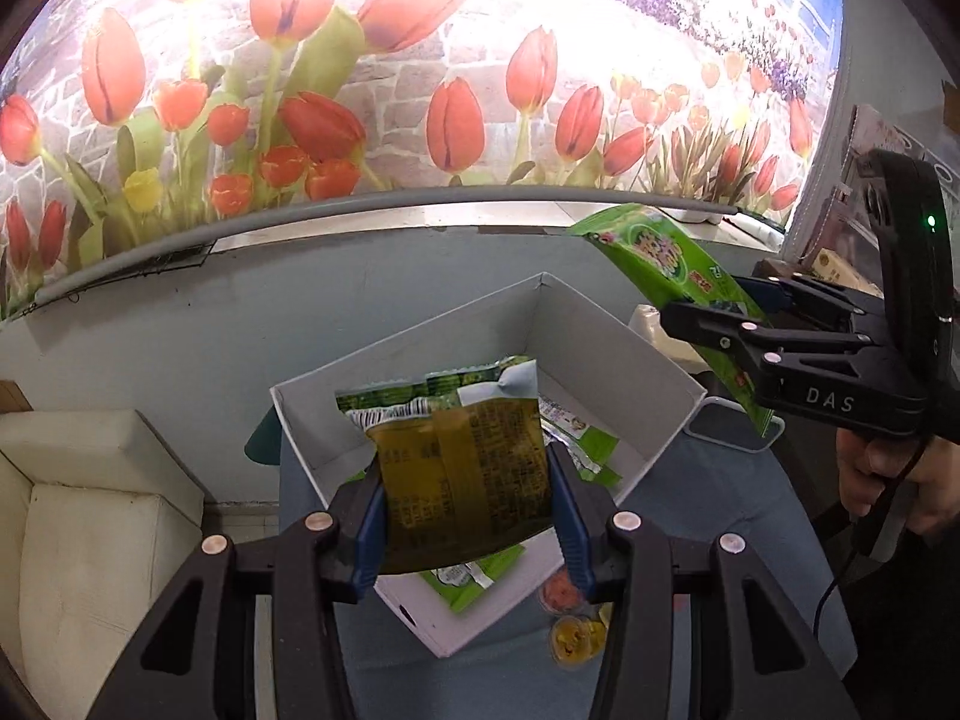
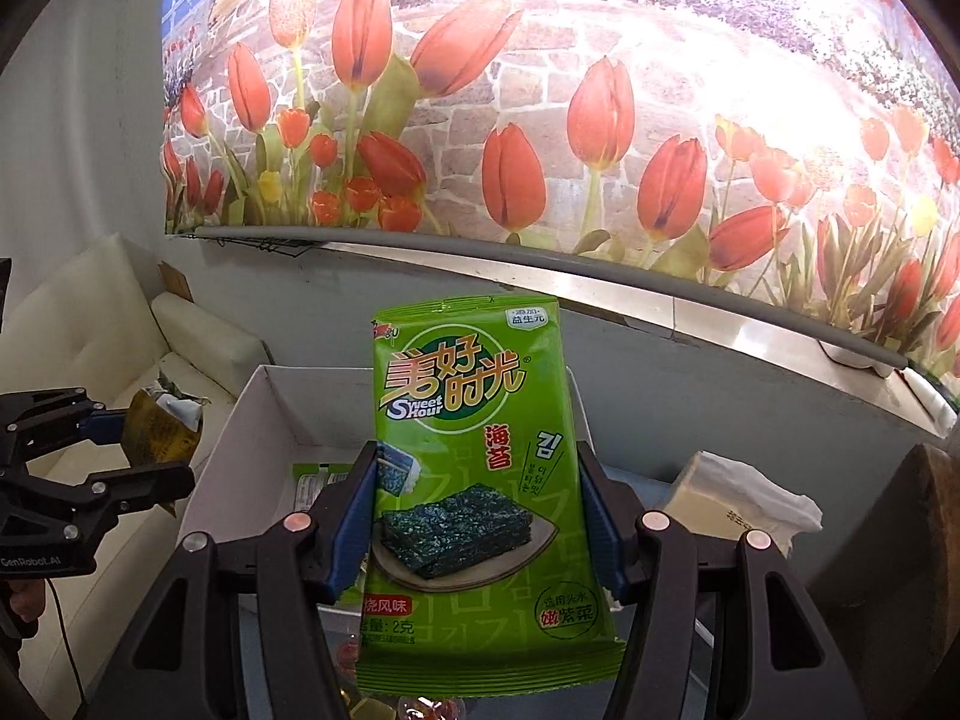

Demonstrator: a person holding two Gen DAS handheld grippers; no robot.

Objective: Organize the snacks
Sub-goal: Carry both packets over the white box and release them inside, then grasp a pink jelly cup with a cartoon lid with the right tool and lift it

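My left gripper (image 1: pixel 465 480) is shut on an olive-yellow snack packet (image 1: pixel 465 480) and holds it above a white cardboard box (image 1: pixel 600 354). The box holds several green seaweed packets (image 1: pixel 420 396). My right gripper (image 2: pixel 477 492) is shut on a green seaweed packet (image 2: pixel 474 468) held upright above the same box (image 2: pixel 312 402). The right gripper (image 1: pixel 714 306) with its green packet (image 1: pixel 660 258) also shows at the right of the left wrist view. The left gripper (image 2: pixel 138 438) with its yellow packet (image 2: pixel 156 432) shows at the left of the right wrist view.
The box sits on a blue-grey surface (image 1: pixel 720 516). Two small jelly cups (image 1: pixel 570 618) lie beside the box's near corner. A cream sofa (image 1: pixel 78 516) stands at the left. A tissue pack (image 2: pixel 738 498) lies right of the box. A tulip mural (image 1: pixel 420 90) covers the wall.
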